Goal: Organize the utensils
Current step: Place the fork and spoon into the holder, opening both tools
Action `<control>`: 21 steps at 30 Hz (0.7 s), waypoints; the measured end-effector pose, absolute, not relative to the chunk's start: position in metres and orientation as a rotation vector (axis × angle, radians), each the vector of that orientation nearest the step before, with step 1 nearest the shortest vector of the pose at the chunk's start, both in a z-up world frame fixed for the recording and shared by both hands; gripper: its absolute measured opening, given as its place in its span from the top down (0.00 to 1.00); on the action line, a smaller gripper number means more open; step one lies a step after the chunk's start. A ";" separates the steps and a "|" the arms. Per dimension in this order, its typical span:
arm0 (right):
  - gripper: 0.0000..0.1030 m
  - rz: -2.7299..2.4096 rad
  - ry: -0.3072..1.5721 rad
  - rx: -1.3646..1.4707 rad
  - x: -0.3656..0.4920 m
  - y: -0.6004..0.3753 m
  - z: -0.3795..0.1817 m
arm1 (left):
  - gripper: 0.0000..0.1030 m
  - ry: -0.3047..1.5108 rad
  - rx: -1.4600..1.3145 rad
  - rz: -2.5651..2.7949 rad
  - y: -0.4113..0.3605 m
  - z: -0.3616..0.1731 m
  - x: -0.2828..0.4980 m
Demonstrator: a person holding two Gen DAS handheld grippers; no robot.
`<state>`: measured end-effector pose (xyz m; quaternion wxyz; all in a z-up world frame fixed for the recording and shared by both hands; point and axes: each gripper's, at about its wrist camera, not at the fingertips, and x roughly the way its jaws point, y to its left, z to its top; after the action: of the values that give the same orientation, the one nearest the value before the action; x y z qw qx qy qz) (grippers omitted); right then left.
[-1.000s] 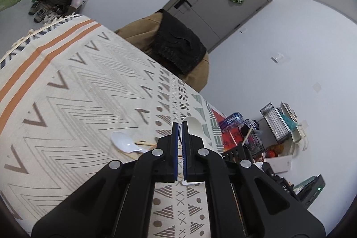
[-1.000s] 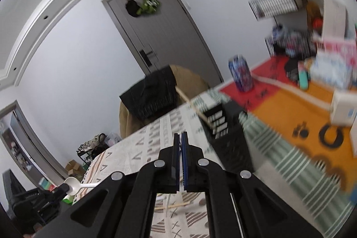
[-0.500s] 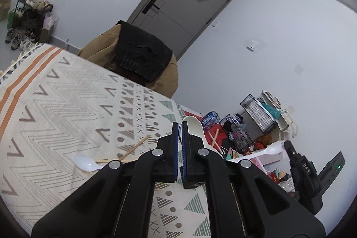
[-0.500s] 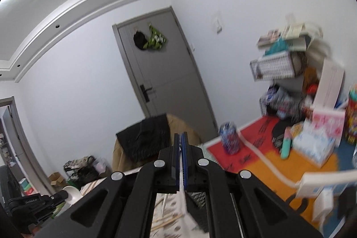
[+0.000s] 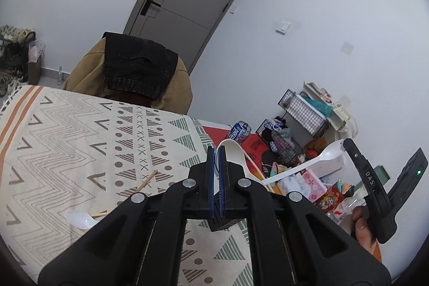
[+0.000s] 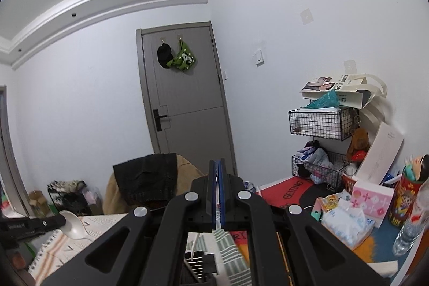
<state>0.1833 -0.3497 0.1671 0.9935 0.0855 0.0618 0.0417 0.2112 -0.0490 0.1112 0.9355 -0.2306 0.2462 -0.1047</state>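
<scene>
Two grippers each clamp a white spoon: the left gripper (image 5: 216,152) pinches one (image 5: 233,152) by its bowl, the right gripper (image 5: 346,145) holds another (image 5: 303,165) by its end. A third spoon (image 5: 79,219) lies beside chopsticks (image 5: 146,182) on the tabletop (image 5: 67,152).

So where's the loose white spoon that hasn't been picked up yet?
In the left wrist view the white spoon lies on the patterned tablecloth at lower left, beside the wooden chopsticks, just left of the left gripper.
</scene>
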 end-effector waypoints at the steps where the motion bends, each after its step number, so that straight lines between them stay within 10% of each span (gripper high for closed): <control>1: 0.98 0.083 0.128 0.165 0.186 -0.350 0.166 | 0.96 0.510 -0.458 -0.212 -0.052 0.111 0.215; 10: 0.96 0.192 0.242 0.133 0.206 -0.333 0.134 | 0.96 0.564 -0.259 -0.185 -0.087 0.115 0.242; 14: 0.56 0.226 0.247 0.221 0.197 -0.348 0.124 | 0.96 0.557 -0.134 -0.167 -0.109 0.122 0.249; 21: 0.56 0.227 0.281 0.363 0.177 -0.381 0.096 | 0.96 0.529 0.078 -0.136 -0.150 0.132 0.254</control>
<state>0.1765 -0.3810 0.0964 0.9675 0.1793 0.1389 0.1122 0.2544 -0.1499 0.1317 0.9622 0.0384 0.2612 -0.0672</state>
